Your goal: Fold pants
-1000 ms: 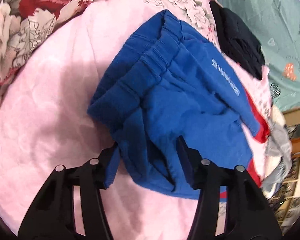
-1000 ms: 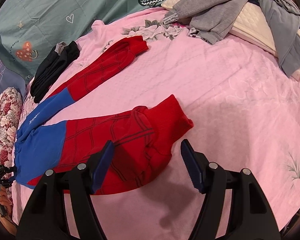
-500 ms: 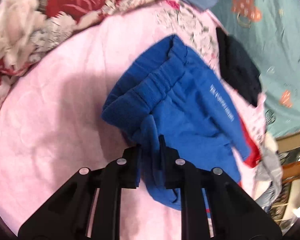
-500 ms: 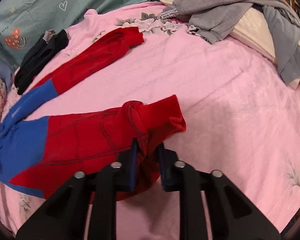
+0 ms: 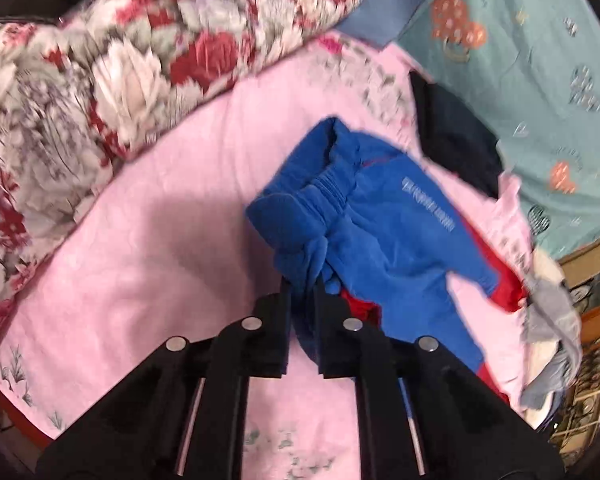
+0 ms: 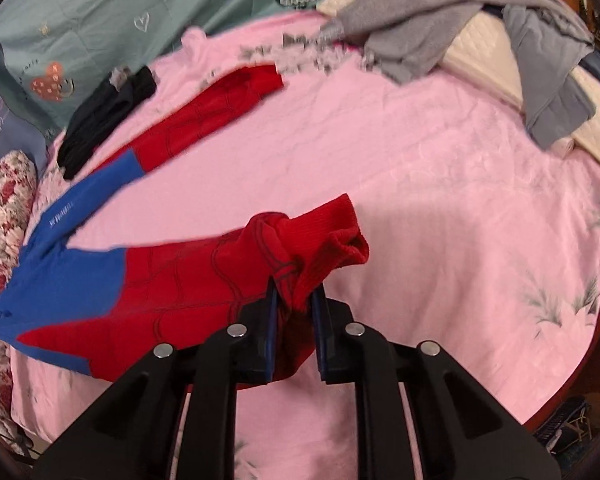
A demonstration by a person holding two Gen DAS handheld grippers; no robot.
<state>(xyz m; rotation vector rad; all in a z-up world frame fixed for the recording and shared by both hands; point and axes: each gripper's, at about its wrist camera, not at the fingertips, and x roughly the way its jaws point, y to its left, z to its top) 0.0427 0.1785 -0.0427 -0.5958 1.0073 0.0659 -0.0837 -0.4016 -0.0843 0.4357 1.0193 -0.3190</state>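
The blue-and-red knitted pants (image 6: 148, 280) lie across the pink quilted bed (image 6: 440, 200), lower left of the right wrist view. The left hand-held gripper (image 5: 302, 292) is clamped on the bunched blue waistband. The right hand-held gripper (image 6: 294, 300) is clamped on a red leg cuff. A black garment (image 6: 104, 120) lies upper left.

Each black tool (image 5: 302, 296) (image 6: 294, 300) has angular plastic arms, round silver screws and thin steel rods.
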